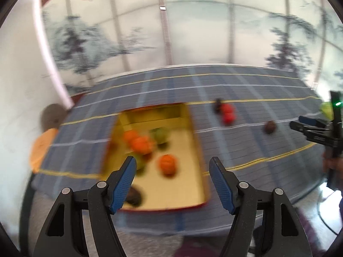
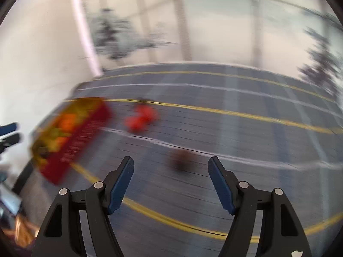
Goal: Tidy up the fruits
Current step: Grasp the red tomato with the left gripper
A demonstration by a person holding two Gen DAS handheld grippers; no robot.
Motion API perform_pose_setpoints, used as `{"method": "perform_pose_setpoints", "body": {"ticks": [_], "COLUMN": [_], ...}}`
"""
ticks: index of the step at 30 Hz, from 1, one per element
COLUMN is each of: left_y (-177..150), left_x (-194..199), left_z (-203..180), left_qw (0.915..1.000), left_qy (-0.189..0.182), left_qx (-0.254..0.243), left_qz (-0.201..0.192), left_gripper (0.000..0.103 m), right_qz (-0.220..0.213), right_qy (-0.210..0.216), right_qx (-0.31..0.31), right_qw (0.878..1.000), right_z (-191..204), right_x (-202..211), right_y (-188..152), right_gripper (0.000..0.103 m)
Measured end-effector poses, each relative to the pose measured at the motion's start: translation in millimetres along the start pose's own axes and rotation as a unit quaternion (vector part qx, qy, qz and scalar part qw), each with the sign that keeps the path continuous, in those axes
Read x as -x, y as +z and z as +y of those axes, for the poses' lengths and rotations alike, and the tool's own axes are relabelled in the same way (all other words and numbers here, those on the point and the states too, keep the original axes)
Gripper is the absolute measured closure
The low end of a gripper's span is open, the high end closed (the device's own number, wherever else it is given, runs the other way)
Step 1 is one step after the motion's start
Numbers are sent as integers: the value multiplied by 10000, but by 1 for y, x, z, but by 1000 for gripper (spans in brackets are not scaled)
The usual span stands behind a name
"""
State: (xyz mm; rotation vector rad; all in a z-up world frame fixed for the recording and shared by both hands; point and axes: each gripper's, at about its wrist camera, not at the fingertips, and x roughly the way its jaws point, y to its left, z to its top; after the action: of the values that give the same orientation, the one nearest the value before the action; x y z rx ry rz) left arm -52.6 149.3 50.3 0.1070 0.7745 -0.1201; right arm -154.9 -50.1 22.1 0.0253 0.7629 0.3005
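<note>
A red box with a yellow inside [image 1: 193,132] lies on the blue plaid tablecloth [image 1: 246,150]. It holds orange fruits [image 1: 140,142], green fruits [image 1: 161,135] and a dark fruit [image 1: 134,196]. My left gripper [image 1: 172,169] is open and empty above the box's near end. Outside the box lie red fruits [image 1: 227,112] and a dark brown fruit [image 1: 270,126]. My right gripper [image 2: 170,168] is open and empty, just short of the dark brown fruit [image 2: 182,160]. It also shows in the left wrist view [image 1: 308,126]. The box [image 2: 70,137] and red fruits [image 2: 141,117] are blurred.
A wall with a painted tree scene [image 1: 193,32] stands behind the table. An orange stool [image 1: 41,147] stands left of the table. A green object [image 1: 327,109] sits at the far right, behind the right gripper.
</note>
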Motion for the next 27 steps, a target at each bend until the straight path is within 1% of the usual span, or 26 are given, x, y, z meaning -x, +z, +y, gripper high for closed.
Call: {"method": "perform_pose_setpoints", "body": {"ticks": [1,2,4,5,8,10,12,13,14,16,18,20,23,24,25,26,27], "left_y": [6,16,32,40,62,72,81,84,86,88,89,88,84,82,81,81,80], "left_x": [-5,-13,-28,-37,-69,-93,-122,-136,-147,-167,-186,-200,-214,-222,-221,-220,-218], "left_z": [-6,-14,-29,-38,-64,-77,-87,-91,-94,-97,-99,-99,-99,-100,-100,-100,-101], "left_qw": [9999,9990,9974,9968,9943,9943,9932,9924,9919,9900,9897,9886,9859,9835,9851,9850,9857], "left_qy": [-168,-424,-692,-762,-972,-896,-857,-859,-836,-830,-649,-603,-680,-701,-701,-687,-639], "left_qx": [4,27,9,-39,-240,-376,-435,-433,-428,-444,-435,-413,-356,-334,-280,-264,-241], "left_qz": [37,111,187,225,355,445,664,764,855,1047,1201,1314,1487,1632,1542,1558,1542], "left_gripper": [32,32,32,33,33,33,34,38,45,52,54,55,56,61,71,74,74], "right_qz": [-22,-21,111,130,198,282,166,119,97,84,84,80,0,-23,-32,-19,-1], "right_qy": [-211,-383,-726,-787,-694,-469,-245,-154,-110,-22,82,157,263,291,321,328,323], "right_qx": [-126,-193,-393,-534,-924,-1224,-1327,-1363,-1392,-1432,-1399,-1362,-1340,-1341,-1347,-1354,-1354], "right_qw": [9997,9991,9965,9954,9931,9910,9907,9905,9902,9897,9901,9905,9906,9905,9904,9902,9903], "right_z": [-20,-34,-67,-82,-110,-123,-127,-128,-128,-129,-127,-127,-127,-127,-127,-127,-126], "right_x": [3,5,4,2,-4,-8,-5,-3,-3,-3,-3,-4,-2,-1,0,-1,-2], "right_y": [-3,-4,-5,-6,-10,-14,-16,-17,-17,-18,-18,-18,-18,-18,-18,-18,-19], "right_gripper": [34,34,34,34,33,34,33,33,33,33,33,32,27,27,27,27,27]}}
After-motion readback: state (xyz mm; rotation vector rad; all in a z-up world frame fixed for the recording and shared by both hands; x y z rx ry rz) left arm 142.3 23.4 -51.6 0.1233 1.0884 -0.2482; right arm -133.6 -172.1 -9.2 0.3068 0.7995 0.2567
